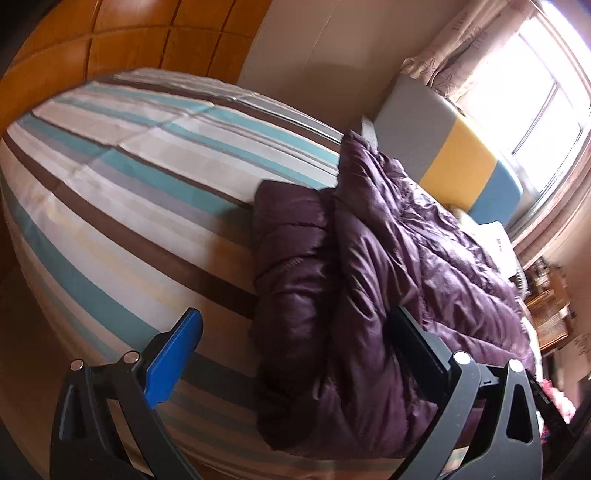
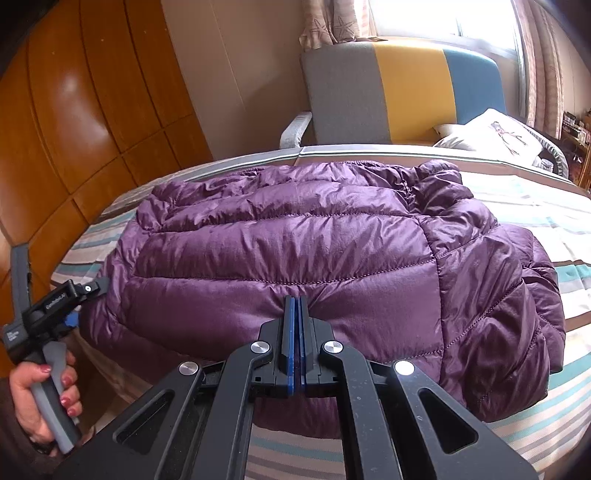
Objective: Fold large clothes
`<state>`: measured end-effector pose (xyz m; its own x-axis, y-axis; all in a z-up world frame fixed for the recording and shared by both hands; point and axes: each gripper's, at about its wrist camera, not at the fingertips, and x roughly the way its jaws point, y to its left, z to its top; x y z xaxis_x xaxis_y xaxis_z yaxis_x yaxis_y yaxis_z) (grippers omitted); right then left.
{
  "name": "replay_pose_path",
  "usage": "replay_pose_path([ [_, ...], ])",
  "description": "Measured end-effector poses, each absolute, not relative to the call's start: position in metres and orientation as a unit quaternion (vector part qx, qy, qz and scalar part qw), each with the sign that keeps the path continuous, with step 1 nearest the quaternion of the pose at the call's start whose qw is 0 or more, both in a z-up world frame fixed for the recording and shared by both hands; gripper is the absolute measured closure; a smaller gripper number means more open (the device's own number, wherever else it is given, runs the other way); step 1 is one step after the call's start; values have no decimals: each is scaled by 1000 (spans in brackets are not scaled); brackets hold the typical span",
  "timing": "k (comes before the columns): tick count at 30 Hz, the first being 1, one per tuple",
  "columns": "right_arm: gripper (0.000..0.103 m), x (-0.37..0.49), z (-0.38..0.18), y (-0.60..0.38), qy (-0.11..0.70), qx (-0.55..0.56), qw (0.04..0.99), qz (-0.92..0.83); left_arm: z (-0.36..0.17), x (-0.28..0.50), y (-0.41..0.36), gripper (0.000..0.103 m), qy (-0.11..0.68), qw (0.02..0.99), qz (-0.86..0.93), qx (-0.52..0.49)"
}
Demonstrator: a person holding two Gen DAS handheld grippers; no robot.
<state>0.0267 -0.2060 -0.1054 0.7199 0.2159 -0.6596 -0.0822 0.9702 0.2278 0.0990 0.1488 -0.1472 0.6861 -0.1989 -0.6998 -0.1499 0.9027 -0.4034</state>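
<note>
A purple quilted puffer jacket (image 2: 295, 236) lies folded on the striped bed (image 2: 535, 435). My right gripper (image 2: 297, 300) is shut at the jacket's near edge, and the fabric puckers around its fingertips. In the left wrist view the jacket (image 1: 369, 258) fills the right half, with one doubled-over part on its left side. My left gripper (image 1: 297, 314) is open wide. Its blue-padded finger (image 1: 173, 362) is over the sheet and the other finger (image 1: 417, 347) is over the jacket. In the right wrist view the left gripper (image 2: 86, 301) sits at the jacket's left end, held by a hand (image 2: 40, 391).
Orange wooden panels (image 2: 74, 129) stand left of the bed. A grey, yellow and blue chair (image 2: 406, 88) and a white cushion (image 2: 491, 129) are behind the bed, below a bright curtained window (image 2: 443, 18). Bare striped sheet (image 1: 129, 184) stretches left of the jacket.
</note>
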Motion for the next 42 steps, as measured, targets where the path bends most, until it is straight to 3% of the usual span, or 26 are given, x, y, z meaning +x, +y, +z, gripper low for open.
replay_pose_path([
  [6, 102, 22, -103, -207, 349, 93, 929, 83, -149, 99, 145, 2, 394, 894, -14, -215],
  [7, 94, 20, -102, -207, 344, 92, 931, 82, -150, 99, 145, 2, 393, 893, -14, -216],
  [8, 63, 17, -100, -207, 332, 93, 936, 72, -150, 99, 144, 2, 393, 893, -14, -218],
  [9, 46, 14, -98, -208, 320, 96, 940, 66, -150, 99, 144, 2, 393, 893, -14, -218],
  [10, 35, 11, -96, -209, 306, 98, 945, 66, -150, 99, 144, 2, 393, 893, -12, -218],
  [19, 35, 8, -91, -197, 297, 55, 950, 79, -153, 101, 146, 2, 398, 893, -9, -212],
  [23, 69, 14, -98, -197, 313, 56, 945, 78, -153, 99, 144, 2, 402, 890, -9, -217],
  [25, 78, 16, -103, -197, 321, 65, 940, 91, -153, 98, 140, 2, 403, 888, -15, -220],
  [29, 79, 19, -111, -189, 333, 44, 938, 87, -153, 100, 129, 3, 405, 890, -39, -206],
  [31, 86, 24, -119, -185, 348, 28, 934, 78, -153, 101, 122, 8, 404, 890, -55, -204],
  [40, 86, 34, -145, -175, 376, 0, 924, 64, -156, 111, 125, 33, 397, 877, -61, -263],
  [42, 86, 34, -148, -177, 376, 11, 924, 69, -159, 114, 129, 44, 395, 868, -64, -295],
])
